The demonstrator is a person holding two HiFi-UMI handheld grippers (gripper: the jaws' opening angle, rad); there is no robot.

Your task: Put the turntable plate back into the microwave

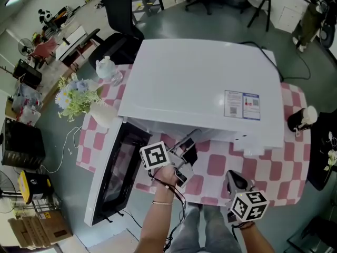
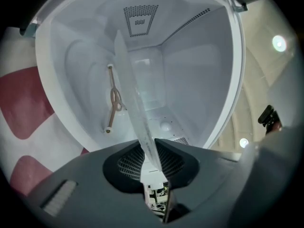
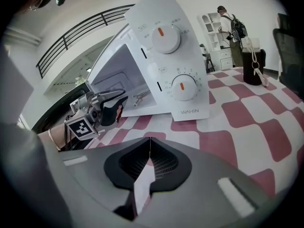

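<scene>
Pink-checked tablecloth (image 1: 216, 165) bears the white microwave (image 1: 200, 83) above a grey, perhaps concrete, floor (image 1: 210, 22).

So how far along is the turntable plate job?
Done: microwave door open. In hand: left gripper clamps the glass turntable plate, on edge inside the cavity, not yet on the roller support. To do: lay it flat, let go. Right gripper shut, empty.
</scene>
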